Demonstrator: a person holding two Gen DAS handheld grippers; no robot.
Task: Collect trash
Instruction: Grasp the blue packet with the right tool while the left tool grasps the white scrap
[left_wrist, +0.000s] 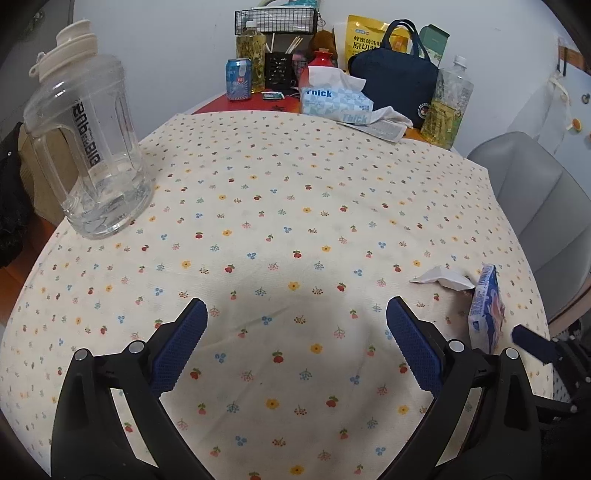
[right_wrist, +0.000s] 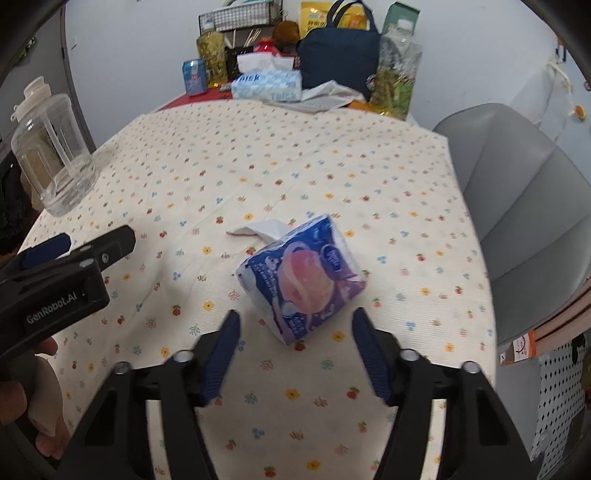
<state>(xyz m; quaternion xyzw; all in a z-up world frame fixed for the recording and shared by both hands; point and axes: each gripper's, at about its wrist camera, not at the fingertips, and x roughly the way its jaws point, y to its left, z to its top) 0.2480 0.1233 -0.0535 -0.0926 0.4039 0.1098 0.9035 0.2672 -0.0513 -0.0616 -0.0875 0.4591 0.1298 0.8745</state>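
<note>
On the table (left_wrist: 295, 206), which is covered with a cream cloth printed with small flowers, the left tool (left_wrist: 297, 314) hangs over bare cloth with its blue-padded jaws spread wide and nothing between them, angled down toward the surface. To its right lies a torn scrap of white paper (right_wrist: 260, 229), flat on the cloth and just behind the crumpled blue-and-purple plastic wrapper with a pink picture (right_wrist: 301, 284). The wrapper looks light, thin and soft, so it will likely crush and slip under a loose pinch; a firm squeeze across its puffed middle seems the safest hold. The paper scrap lies flat and will probably need an edge lifted. The right tool (right_wrist: 293, 319) points steeply down at the wrapper, its jaws at a middling gap on either side of the near corner, not touching it.
</note>
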